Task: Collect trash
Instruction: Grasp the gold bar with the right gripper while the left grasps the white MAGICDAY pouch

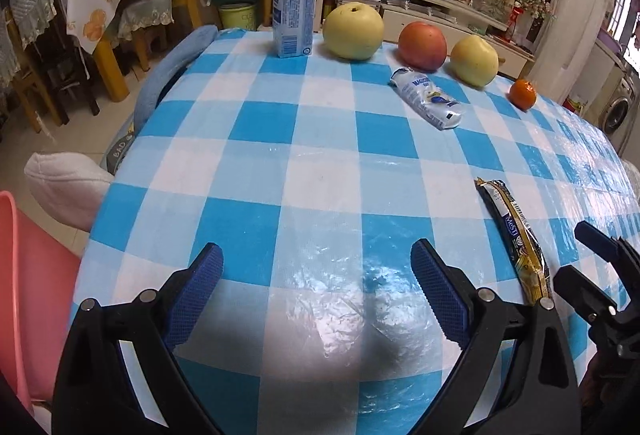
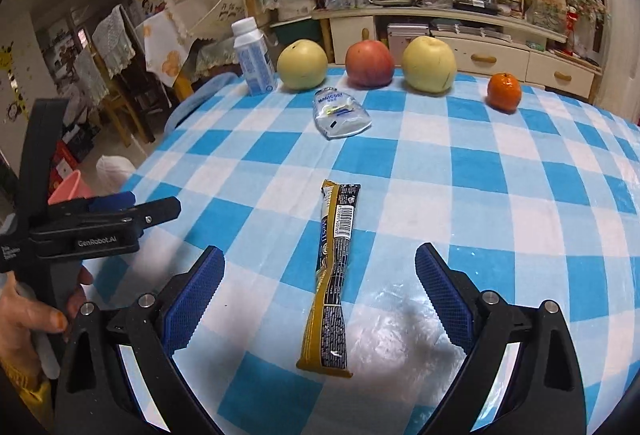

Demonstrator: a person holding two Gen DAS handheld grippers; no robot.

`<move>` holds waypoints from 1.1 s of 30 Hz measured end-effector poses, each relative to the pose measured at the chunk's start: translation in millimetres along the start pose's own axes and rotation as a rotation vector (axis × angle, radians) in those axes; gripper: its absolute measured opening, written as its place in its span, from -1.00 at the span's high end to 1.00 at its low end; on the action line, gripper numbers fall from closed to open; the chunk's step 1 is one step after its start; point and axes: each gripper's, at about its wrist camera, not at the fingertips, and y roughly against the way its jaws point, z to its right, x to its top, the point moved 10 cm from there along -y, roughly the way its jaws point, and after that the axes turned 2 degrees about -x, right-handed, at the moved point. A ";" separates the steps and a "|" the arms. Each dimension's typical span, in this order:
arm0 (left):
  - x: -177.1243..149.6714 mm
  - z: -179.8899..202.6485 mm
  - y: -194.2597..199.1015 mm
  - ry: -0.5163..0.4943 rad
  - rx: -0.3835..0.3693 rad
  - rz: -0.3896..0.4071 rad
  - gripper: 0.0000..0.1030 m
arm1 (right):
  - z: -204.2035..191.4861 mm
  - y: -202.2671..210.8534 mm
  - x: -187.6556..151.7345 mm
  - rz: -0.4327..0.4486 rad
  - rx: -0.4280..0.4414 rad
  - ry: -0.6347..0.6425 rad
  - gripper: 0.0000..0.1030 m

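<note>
Two wrappers remain uncollected: gold wrapper (image 2: 334, 279) near the desk's (image 2: 500, 195) front edge, between the gaping, empty right tongs (image 2: 320, 299); white pouch (image 2: 340, 113) beside far-edge fruit. Left tongs (image 1: 316, 291) likewise apart, empty.

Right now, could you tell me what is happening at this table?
A person holds two grippers over the checked table, collecting trash. The right gripper, open, straddles the gold snack wrapper. The left gripper is open over bare cloth. A crumpled pouch and white bottle lie untouched beside the fruit.
</note>
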 end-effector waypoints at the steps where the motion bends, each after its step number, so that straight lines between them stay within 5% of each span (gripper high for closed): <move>1: 1.5 -0.5 0.6 -0.008 0.018 0.006 -0.85 | 0.4 -2.4 0.0 0.000 -0.004 0.003 -0.85; 9: 6.2 -6.8 1.5 -0.003 0.074 0.029 -0.85 | 2.2 -24.3 -3.6 -0.051 -0.026 0.041 -0.80; 11: 6.6 -7.3 1.2 0.001 0.072 0.039 -0.85 | 1.0 -28.7 -5.0 -0.065 -0.033 0.062 -0.43; 14: 10.0 -6.4 4.6 -0.003 0.077 0.067 -0.85 | 0.8 -37.4 -9.6 -0.090 -0.043 0.083 -0.41; 17: 13.1 -3.5 6.4 -0.017 0.081 0.088 -0.85 | 0.2 -43.3 -13.1 -0.109 -0.047 0.100 -0.13; 24: 15.7 0.9 0.5 0.000 0.070 0.088 -0.85 | 2.0 -46.3 -15.2 -0.108 -0.092 0.154 0.14; 26: 17.3 5.0 -1.1 0.008 0.048 0.091 -0.85 | 3.6 -45.6 -14.6 -0.108 -0.086 0.150 0.46; 33: 27.8 32.0 -9.5 0.054 -0.058 0.103 -0.85 | 20.2 -41.5 -13.0 -0.121 -0.029 0.051 0.71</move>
